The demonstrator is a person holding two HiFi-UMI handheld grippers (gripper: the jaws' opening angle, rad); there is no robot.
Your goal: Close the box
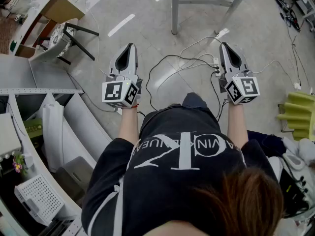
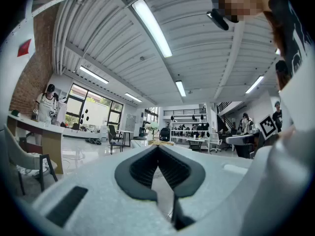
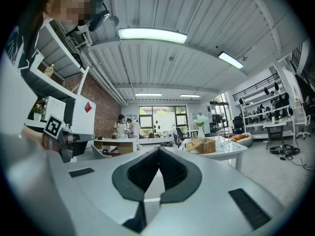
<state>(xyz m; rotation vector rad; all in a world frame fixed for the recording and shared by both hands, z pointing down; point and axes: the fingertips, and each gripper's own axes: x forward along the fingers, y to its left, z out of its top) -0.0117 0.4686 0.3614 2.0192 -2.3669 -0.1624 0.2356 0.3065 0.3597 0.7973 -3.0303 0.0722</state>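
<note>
My left gripper (image 1: 130, 47) and right gripper (image 1: 224, 45) are held out side by side at about waist height over the grey floor, both pointing forward. Each is shut, its dark pads meeting at the tip with nothing between them. The left gripper view shows its closed tips (image 2: 157, 147) aimed across the room, and the right gripper view shows the same for its tips (image 3: 158, 149). No box shows in the head view. A wicker basket (image 3: 206, 145) with a brown cardboard piece beside it stands on a glass table (image 3: 231, 151) far ahead.
Cables (image 1: 167, 63) and a power strip (image 1: 217, 67) lie on the floor ahead of me. A white table's leg (image 1: 173, 14) stands beyond them. A chair (image 1: 66, 36) and a grey shelf unit (image 1: 34, 90) are at my left, and yellow-green foam (image 1: 298, 113) at my right.
</note>
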